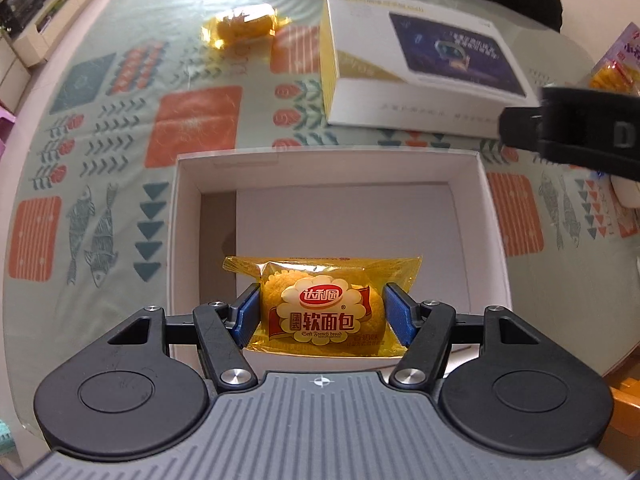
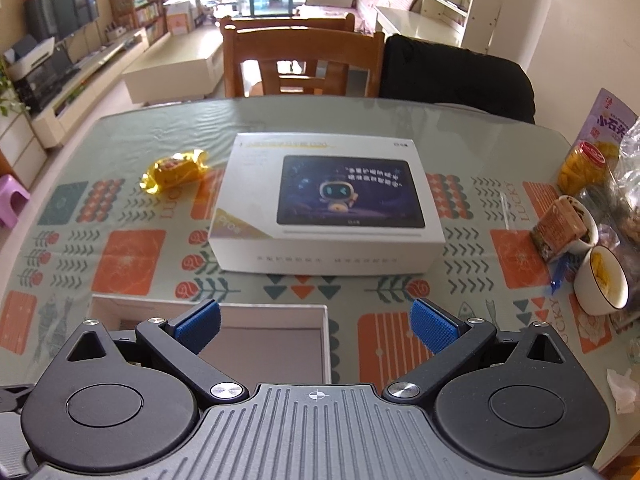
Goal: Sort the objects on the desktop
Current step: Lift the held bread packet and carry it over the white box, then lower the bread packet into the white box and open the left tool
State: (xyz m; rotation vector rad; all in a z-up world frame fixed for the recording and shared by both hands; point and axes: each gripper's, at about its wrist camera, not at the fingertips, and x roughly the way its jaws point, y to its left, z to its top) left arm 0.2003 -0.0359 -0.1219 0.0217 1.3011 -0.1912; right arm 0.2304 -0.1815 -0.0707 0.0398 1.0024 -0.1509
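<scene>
Left tool (image 1: 322, 312) is gripping a yellow-wrapped soft bread packet (image 1: 322, 308) over the open white cardboard box (image 1: 496, 240), otherwise bare inside. Right tool (image 2: 316, 326) is gaping wide, unladen, beside that box (image 2: 326, 332); another yellow packet (image 2: 174, 170) is lying beyond it on the tabletop (image 2: 132, 260).

Black linkage arms, silver screws; blue ribbed jaws; grey ridged body, crosshair mark.

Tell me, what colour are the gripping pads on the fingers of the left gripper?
Blue; the pads show best in the left wrist view, pressed against the bread packet.
</scene>
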